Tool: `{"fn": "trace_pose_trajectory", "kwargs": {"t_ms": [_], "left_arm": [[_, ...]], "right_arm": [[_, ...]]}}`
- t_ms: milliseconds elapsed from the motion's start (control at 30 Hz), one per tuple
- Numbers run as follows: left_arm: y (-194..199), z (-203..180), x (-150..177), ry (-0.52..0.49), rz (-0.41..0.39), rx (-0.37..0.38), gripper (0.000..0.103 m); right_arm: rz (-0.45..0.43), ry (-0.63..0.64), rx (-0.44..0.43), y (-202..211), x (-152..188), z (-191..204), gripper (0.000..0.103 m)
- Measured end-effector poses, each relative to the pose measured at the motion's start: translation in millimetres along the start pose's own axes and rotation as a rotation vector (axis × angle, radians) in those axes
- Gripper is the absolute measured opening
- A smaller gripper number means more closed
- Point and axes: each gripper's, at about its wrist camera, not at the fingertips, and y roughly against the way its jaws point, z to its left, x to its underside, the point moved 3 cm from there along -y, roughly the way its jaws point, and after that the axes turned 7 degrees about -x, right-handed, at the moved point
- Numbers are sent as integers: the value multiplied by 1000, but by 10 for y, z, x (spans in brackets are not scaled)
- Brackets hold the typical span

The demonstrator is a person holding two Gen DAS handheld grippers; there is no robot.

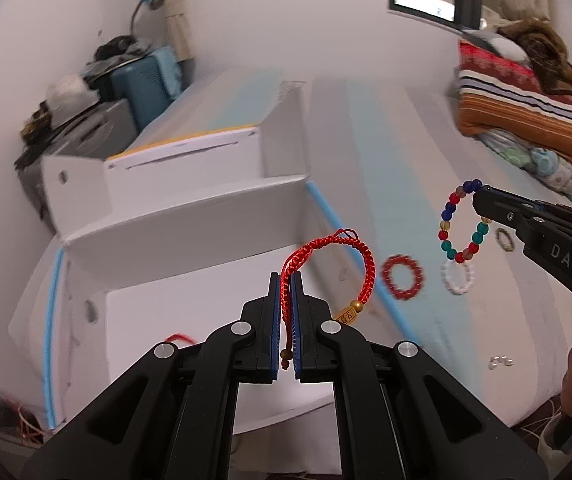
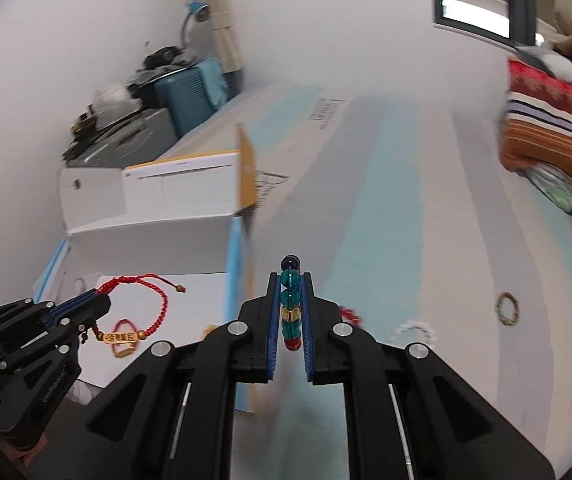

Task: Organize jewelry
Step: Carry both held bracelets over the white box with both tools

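Observation:
My left gripper is shut on a red braided cord bracelet with a gold charm, held above the open white box. It also shows in the right wrist view, hanging from the left gripper. My right gripper is shut on a multicoloured glass bead bracelet, held in the air; in the left wrist view the bead bracelet hangs from the right gripper. A second red bracelet lies inside the box.
On the striped white and blue surface lie a red bead bracelet, a white bead bracelet, a small dark bead ring and a small clear piece. Folded blankets are at the far right. Clutter stands behind the box.

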Motion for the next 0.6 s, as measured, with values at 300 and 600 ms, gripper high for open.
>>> {"fn": "trace_pose_trajectory", "kwargs": {"t_ms": [300, 600], "left_arm": [[-271, 577, 219, 79, 80, -70, 4], [-545, 894, 438, 120, 166, -122, 4]], "right_arm": [[97, 68, -73, -521, 112, 610, 9], [212, 96, -92, -1005, 345, 885, 9]]}}
